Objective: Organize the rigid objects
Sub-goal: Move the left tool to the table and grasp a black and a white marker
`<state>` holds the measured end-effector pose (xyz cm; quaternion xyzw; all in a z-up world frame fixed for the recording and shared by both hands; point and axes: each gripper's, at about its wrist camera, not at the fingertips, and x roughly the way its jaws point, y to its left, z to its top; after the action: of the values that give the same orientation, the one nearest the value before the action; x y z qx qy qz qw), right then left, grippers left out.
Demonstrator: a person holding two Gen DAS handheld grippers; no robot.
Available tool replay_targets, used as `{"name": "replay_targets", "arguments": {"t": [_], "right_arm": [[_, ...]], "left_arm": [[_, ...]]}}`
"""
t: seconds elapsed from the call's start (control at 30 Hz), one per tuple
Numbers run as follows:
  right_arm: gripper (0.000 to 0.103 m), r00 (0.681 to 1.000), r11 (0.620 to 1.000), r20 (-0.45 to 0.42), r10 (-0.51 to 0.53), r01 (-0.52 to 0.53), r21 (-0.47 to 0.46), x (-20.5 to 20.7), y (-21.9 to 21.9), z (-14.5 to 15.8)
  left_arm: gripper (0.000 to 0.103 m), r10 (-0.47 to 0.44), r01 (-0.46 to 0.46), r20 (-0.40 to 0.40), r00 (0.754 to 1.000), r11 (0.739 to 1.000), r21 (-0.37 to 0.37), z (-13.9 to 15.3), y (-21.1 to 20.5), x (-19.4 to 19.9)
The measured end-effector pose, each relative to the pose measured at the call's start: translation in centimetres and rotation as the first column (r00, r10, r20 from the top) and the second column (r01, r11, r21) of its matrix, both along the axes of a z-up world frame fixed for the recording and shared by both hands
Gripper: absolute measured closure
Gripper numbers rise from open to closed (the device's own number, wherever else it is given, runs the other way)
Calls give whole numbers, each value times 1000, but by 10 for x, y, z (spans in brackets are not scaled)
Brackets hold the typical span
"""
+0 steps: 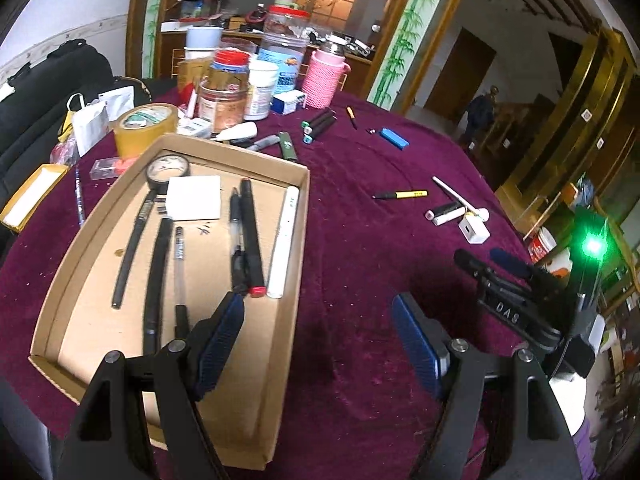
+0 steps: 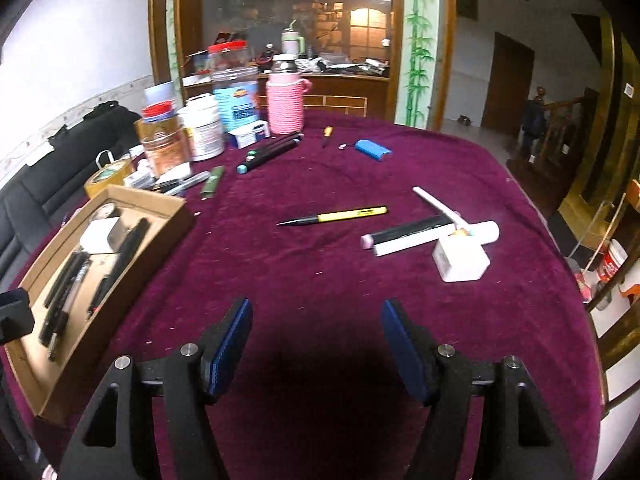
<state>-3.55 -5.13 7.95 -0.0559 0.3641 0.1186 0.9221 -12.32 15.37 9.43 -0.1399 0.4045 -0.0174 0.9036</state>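
Both the left gripper and right gripper hang released, empty. The yellow pen, mid-frame, looks light, stiff, slippery; pinch its barrel's middle.

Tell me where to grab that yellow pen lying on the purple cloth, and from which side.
Grip the yellow pen at mid-barrel, coming from above with the fingers across its length. It lies flat and alone on the cloth, its dark pointed tip toward the cardboard box. The right gripper is open and nearest.
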Motion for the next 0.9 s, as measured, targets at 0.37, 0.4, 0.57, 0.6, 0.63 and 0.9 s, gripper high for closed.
{"name": "replay_targets", "arguments": {"t": [0.37, 0.4, 0.57, 0.6, 0.63, 0.9], "right_arm": [[26, 998, 996, 14, -57, 57, -62, 51, -27, 3], [26, 998, 996, 14, -66, 67, -66, 57, -30, 3], [26, 990, 990, -11, -138, 138, 8, 94, -69, 5], [26, 985, 984, -12, -173, 173, 45, 99, -84, 5], [26, 979, 975, -17, -204, 205, 88, 103, -99, 5], [25, 917, 851, -160, -366, 400, 341, 114, -196, -13]], "left_arm": [[27, -49, 51, -51, 998, 998, 36, -11, -25, 28], [27, -55, 58, -56, 997, 998, 38, -12, -28, 31], [27, -99, 102, -92, 991, 995, 24, -14, -42, 53], [27, -112, 114, -95, 989, 993, 18, -13, -46, 58], [27, -131, 133, -95, 987, 991, 12, -11, -52, 66], [28, -339, 345, -76, 938, 934, 93, -18, -146, 165]]}}
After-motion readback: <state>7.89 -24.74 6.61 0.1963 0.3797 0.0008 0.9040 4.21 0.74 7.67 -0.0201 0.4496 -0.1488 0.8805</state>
